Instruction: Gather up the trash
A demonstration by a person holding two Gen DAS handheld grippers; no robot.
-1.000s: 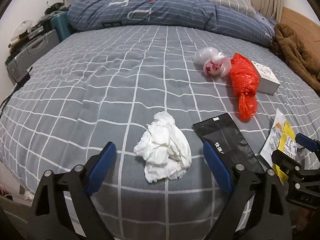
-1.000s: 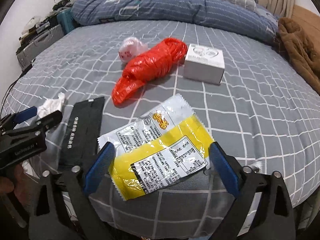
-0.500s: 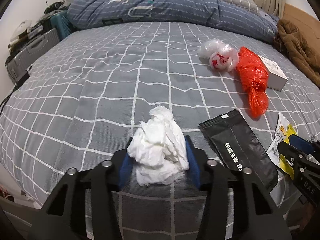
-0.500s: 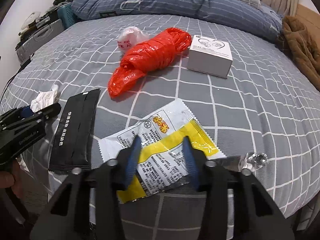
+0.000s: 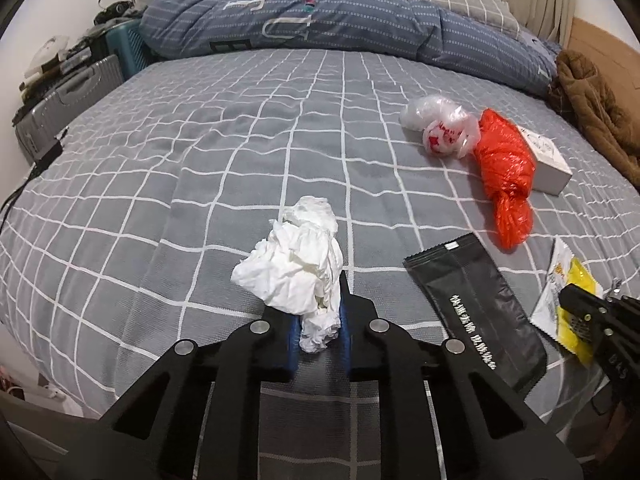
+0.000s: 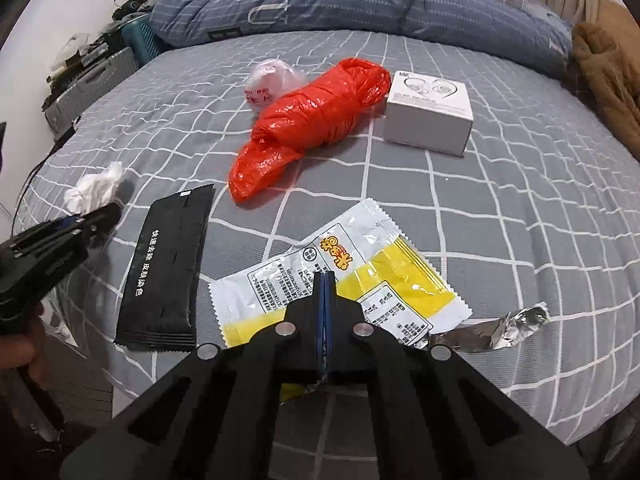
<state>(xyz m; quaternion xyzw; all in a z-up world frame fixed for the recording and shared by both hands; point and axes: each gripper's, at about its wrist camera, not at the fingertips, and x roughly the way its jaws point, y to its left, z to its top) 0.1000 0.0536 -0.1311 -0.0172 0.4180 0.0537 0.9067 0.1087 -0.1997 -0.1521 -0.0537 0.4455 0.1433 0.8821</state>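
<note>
Two grippers were seen, one per view. The left gripper [image 5: 319, 326] was closed on one crumpled white tissue [image 5: 298, 268], pinched low between blue-padded fingers [image 5: 345, 322], at the near edge of the bed [image 5: 248, 152]. The right gripper [image 6: 325, 320] was closed flat on one white-and-yellow snack wrapper [image 6: 360, 268], the fingers pressed together with the wrapper's near edge between them.

Just beside the wrapper, one black sachet [image 6: 168, 272] with white print was lying flat on the checked grey sheet, between the two grippers. One strip of crumpled silver foil [image 6: 504, 326] was noted just right of the wrapper; it was shown in the right view only.

Farther on, one red plastic bag [image 6: 316, 120], twisted and knotted shut, was recorded; its contents could not be told. Touching its far end, one clear plastic bag [image 6: 270, 82] with red print was bunched up, contents likewise not discernible. One white box [image 6: 430, 114], closed, was standing just right of the red bag.

Farthest, one blue quilt [image 5: 340, 24] was heaped along the head of the bed, and one brown garment [image 5: 592, 104] was lying at the right edge.

In the left view the right gripper was seen at the right margin on the wrapper; in the right view the left gripper with tissue was seen at the left margin. A grey suitcase [image 5: 68, 100] beside the bed was seen in both views.
</note>
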